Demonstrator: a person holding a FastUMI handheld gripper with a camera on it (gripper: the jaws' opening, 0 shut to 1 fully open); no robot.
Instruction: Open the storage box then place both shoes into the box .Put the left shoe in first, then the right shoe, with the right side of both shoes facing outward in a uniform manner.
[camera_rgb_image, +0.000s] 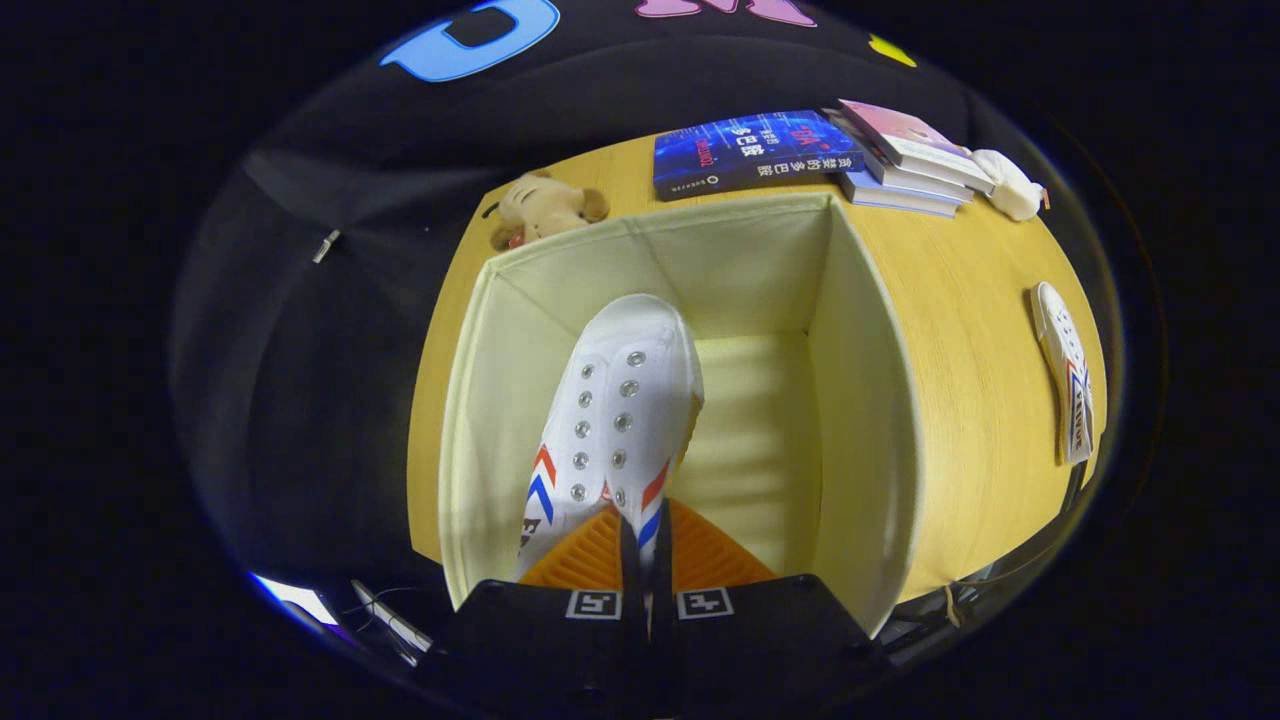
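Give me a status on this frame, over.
Gripper shut on white shoe, held toe-down over the open storage box. Second shoe lies on the table, beyond the box's side. Nothing in the way inside the box.

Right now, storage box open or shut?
Open. The storage box shows its inner walls and floor, no lid across. The gripper holds a white shoe over the opening, fingers shut on it.

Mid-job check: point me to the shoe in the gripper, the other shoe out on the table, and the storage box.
held shoe (620, 400), gripper view, on its eyelet panel.
second shoe (1068, 390), gripper view, on its side, lying on the table beyond the box.
storage box (860, 400), gripper view, on its inner wall.
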